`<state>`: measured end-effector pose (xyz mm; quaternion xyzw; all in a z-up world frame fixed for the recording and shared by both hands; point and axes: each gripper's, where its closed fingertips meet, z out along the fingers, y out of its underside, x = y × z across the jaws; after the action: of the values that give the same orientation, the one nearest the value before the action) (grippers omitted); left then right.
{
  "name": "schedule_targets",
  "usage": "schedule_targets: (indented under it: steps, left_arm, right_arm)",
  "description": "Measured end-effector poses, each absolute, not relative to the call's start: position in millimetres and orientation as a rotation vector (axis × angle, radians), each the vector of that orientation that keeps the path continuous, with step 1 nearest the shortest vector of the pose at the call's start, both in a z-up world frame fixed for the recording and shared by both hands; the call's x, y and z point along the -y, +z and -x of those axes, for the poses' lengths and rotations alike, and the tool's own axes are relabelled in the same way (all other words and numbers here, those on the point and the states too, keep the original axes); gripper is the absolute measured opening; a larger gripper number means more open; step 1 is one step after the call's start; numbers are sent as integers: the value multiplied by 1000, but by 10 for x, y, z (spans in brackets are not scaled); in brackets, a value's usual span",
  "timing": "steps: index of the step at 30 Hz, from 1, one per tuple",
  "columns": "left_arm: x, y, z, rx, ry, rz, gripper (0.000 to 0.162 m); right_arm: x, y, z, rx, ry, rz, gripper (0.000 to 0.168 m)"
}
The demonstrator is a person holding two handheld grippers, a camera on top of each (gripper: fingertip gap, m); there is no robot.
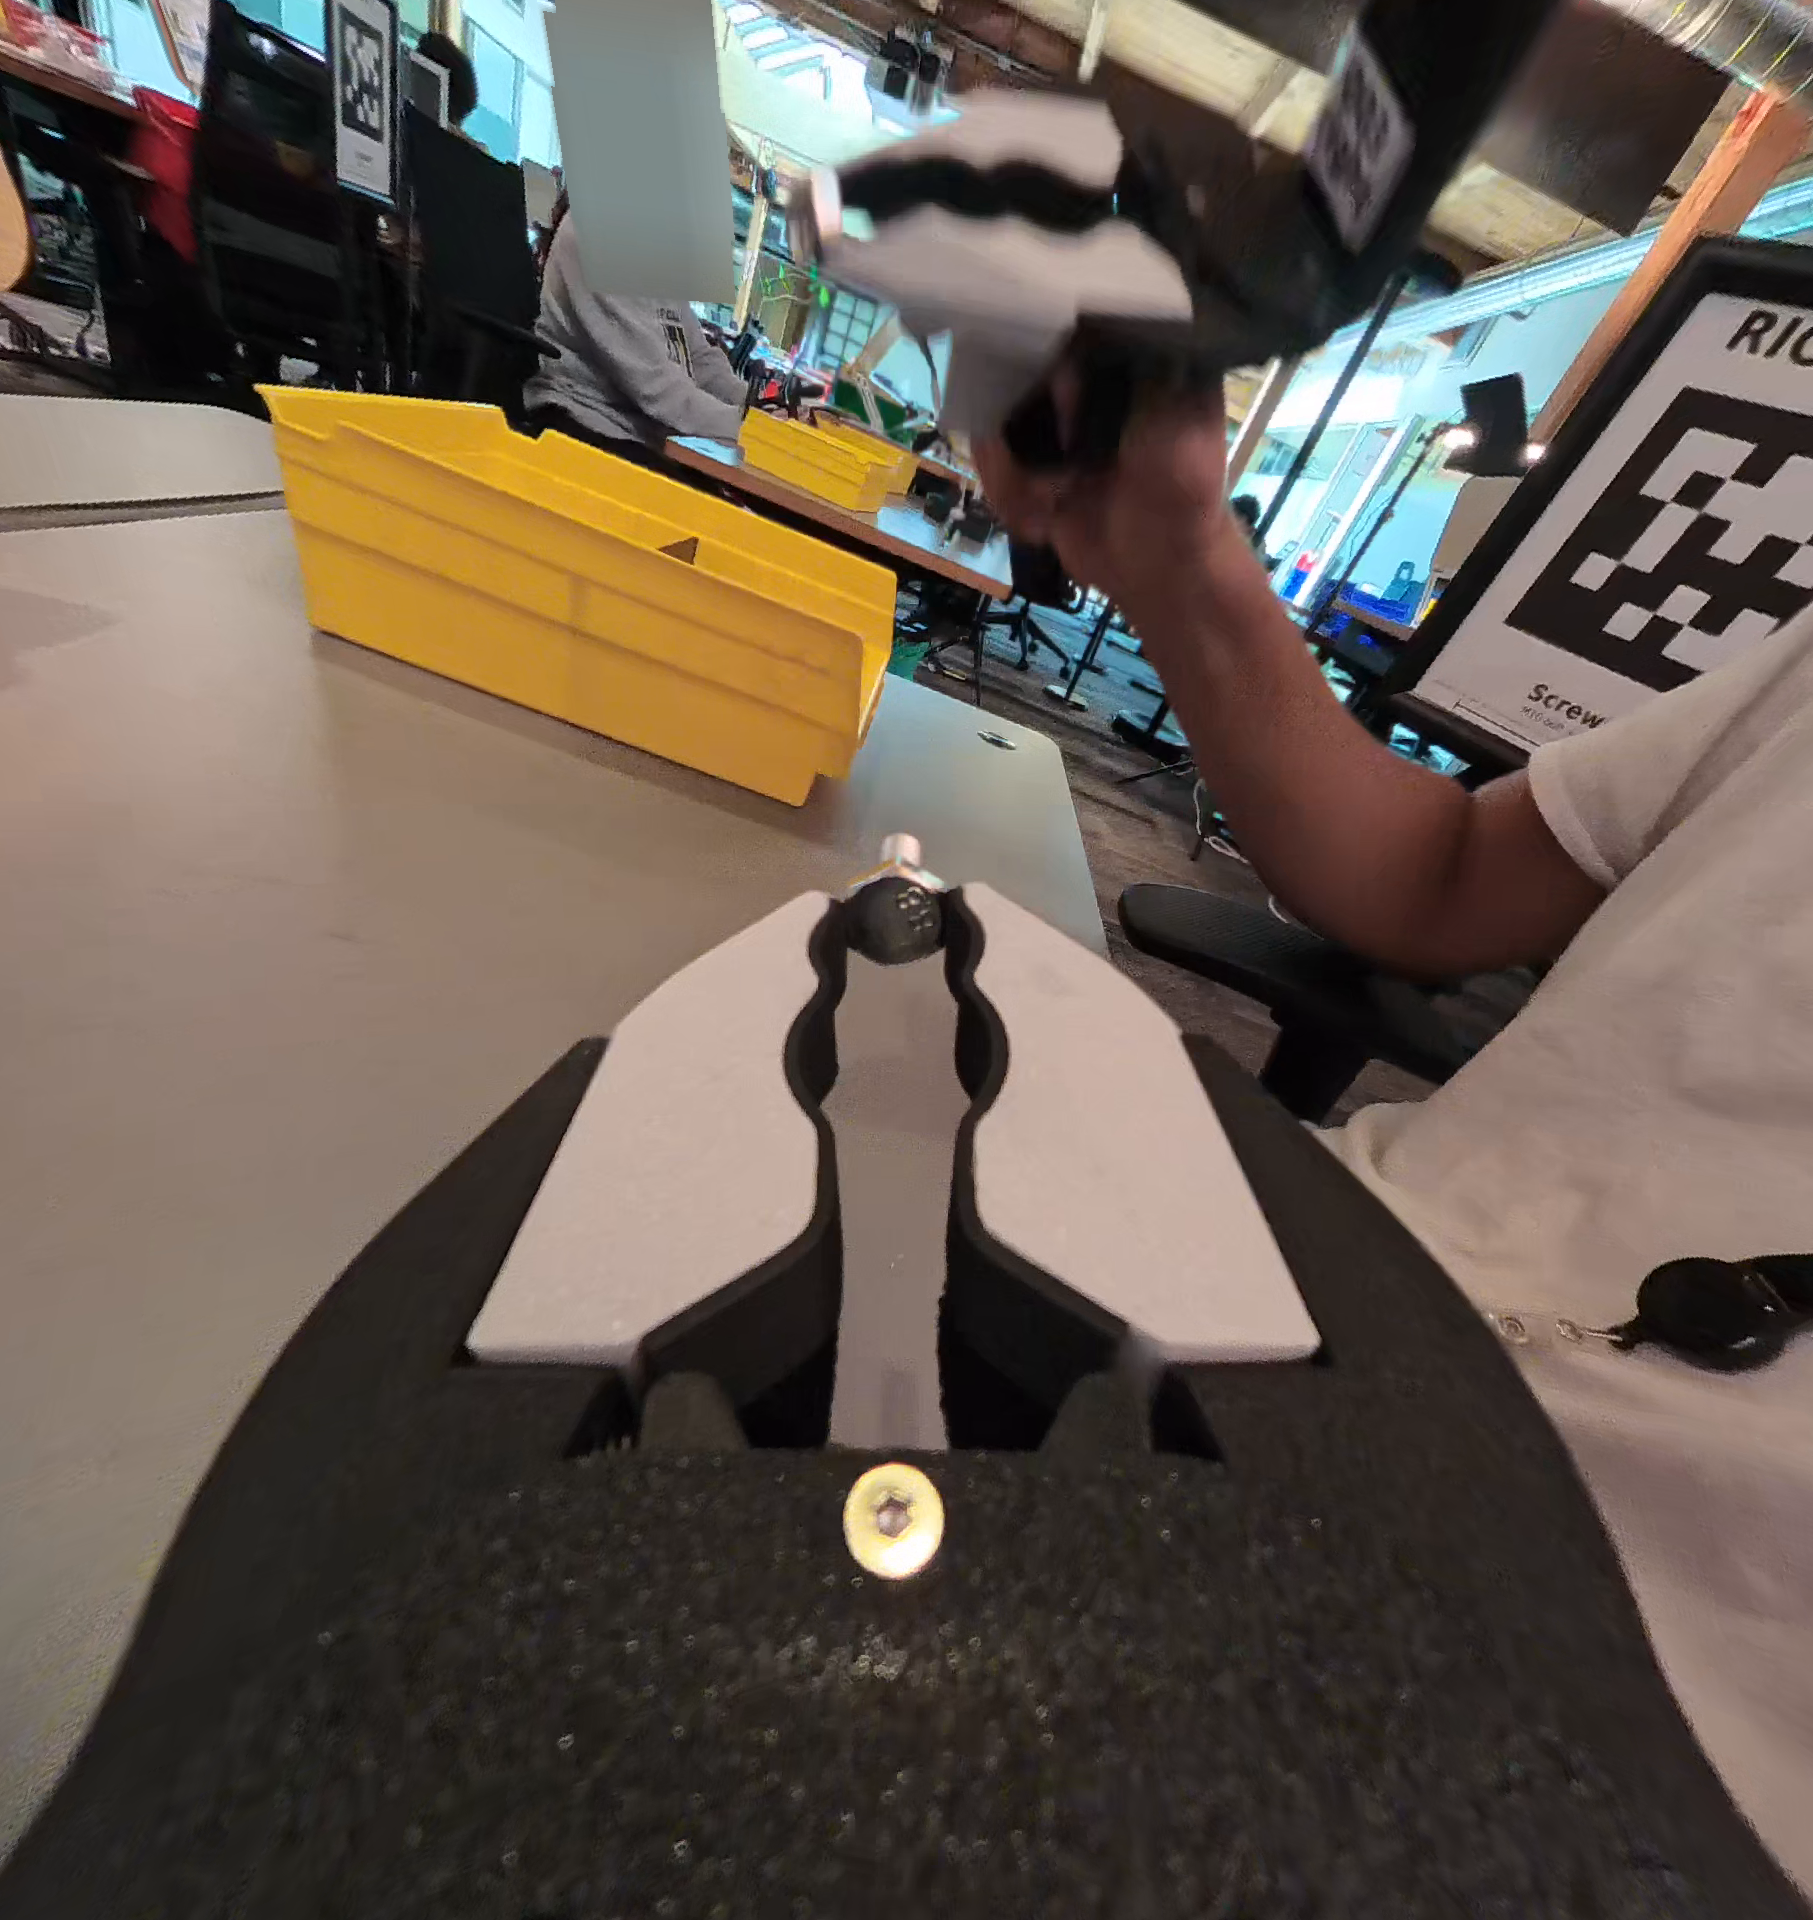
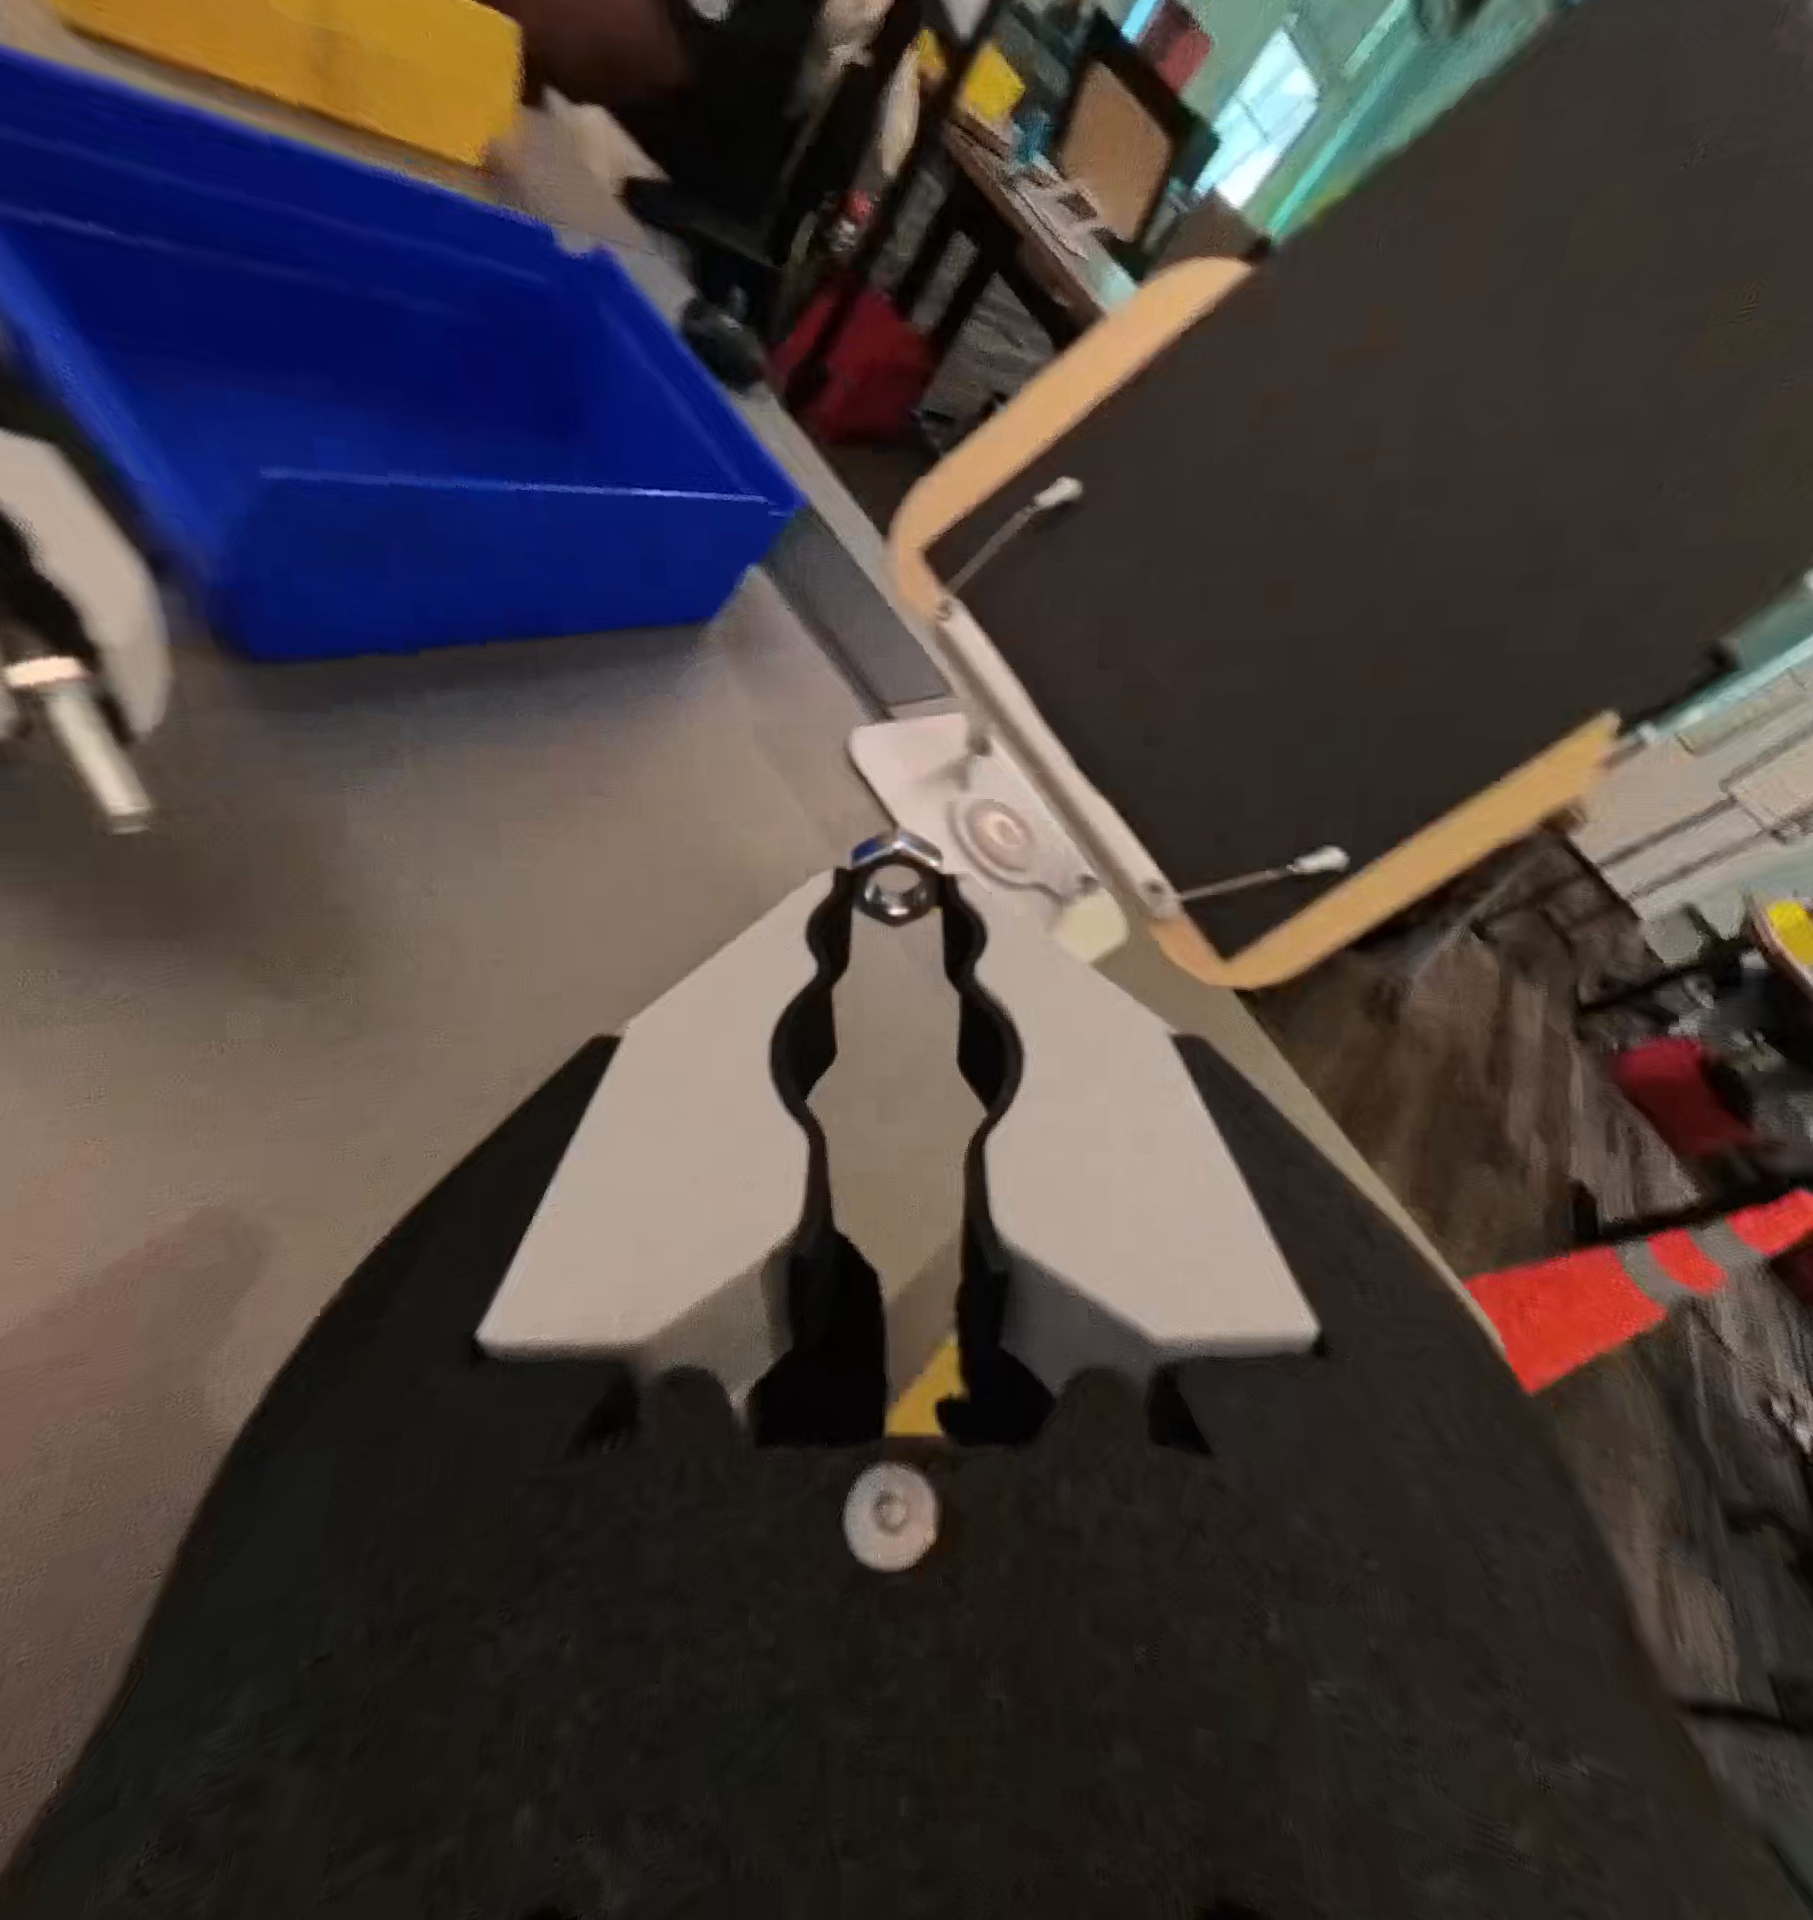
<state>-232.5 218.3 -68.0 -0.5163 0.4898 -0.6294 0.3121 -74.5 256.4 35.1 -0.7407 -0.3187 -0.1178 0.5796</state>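
Note:
My left gripper (image 1: 894,902) is shut on a bolt (image 1: 897,914); its dark round head faces the camera and its silver shank points away, low over the grey table (image 1: 258,883). The bolt also shows in the right wrist view (image 2: 91,738), sticking out of the left gripper's fingers (image 2: 102,623) at the left edge. My right gripper (image 2: 897,888) is shut on a silver hex nut (image 2: 894,891) at its fingertips. In the left wrist view the right gripper (image 1: 829,223) is raised high at the upper right, held by a person's hand (image 1: 1110,488), blurred.
A yellow bin (image 1: 569,603) stands on the table ahead of the left gripper. A blue bin (image 2: 382,416) stands at the upper left of the right wrist view, with a yellow bin (image 2: 341,62) behind it. A black panel with a wooden rim (image 2: 1401,468) stands past the table edge. Some 20 cm of space lies between my two pairs of fingers.

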Motion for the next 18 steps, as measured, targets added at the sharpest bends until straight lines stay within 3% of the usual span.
schedule_targets:
  steps: [3, 8, 13, 18]
  left_arm:
    - [-2148, -726, 2311, -1326, -1641, 1367, 17]
    - [-2169, -726, 2311, -1318, -1629, 1374, 18]
    - [-2157, -768, 2297, -1351, -1608, 1377, 18]
    - [-2112, -840, 2262, -1397, -1584, 1388, 17]
  right_arm:
    - [-2564, 377, -220, 557, -347, 2075, 16]
    - [-2249, -808, -1331, 207, -168, 2760, 17]
    - [-2243, -1675, -1492, 176, 20, 2981, 17]
    - [-2348, -1822, -1371, 224, 67, 2988, 17]
